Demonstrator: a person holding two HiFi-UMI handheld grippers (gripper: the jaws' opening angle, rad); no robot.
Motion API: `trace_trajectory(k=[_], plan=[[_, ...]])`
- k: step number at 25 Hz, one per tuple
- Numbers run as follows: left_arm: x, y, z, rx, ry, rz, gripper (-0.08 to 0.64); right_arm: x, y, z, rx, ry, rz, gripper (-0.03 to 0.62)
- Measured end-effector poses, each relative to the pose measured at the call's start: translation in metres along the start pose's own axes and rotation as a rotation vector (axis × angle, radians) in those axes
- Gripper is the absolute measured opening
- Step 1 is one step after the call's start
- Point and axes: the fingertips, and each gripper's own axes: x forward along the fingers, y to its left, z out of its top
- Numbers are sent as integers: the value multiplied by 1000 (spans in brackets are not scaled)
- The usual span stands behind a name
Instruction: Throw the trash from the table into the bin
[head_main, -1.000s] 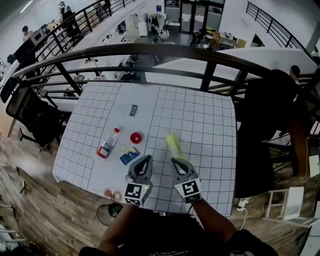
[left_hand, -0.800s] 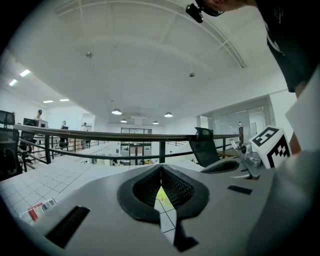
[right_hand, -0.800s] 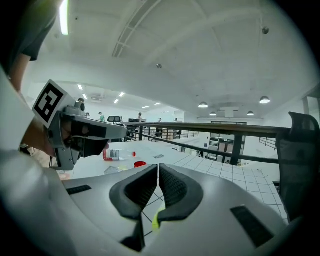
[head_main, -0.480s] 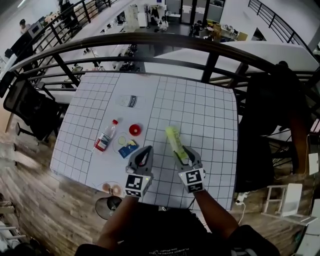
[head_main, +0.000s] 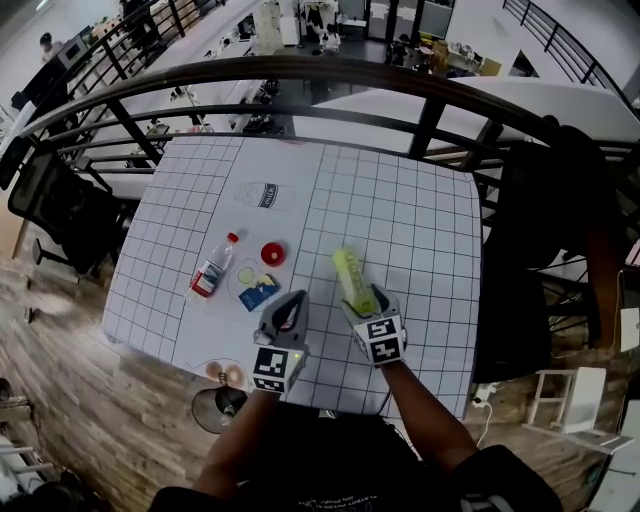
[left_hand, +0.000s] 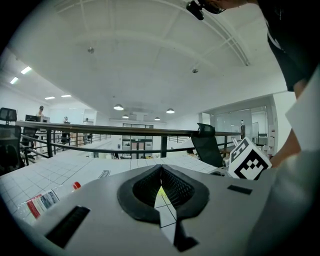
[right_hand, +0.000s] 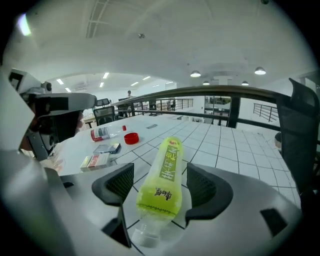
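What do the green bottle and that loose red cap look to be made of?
Green bottle: probably thin clear plastic; its bare neck end is see-through, and a glossy lime label wraps the rest. Red cap: likely moulded plastic, even opaque red with a raised rim, but too small to be sure.

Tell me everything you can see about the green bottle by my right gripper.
The green bottle is clear plastic wrapped in a yellow-green label, white cap on, pointing toward the person. It lies on its side on the gridded table, between the right gripper's fingers, which have just been opening and stand apart without pressing it.
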Motion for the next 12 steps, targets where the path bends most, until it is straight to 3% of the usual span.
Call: trace_trajectory(k=[12], plan=[[-9, 7, -4, -3, 7, 27, 23, 35, -1, -43, 107, 214, 27, 333]])
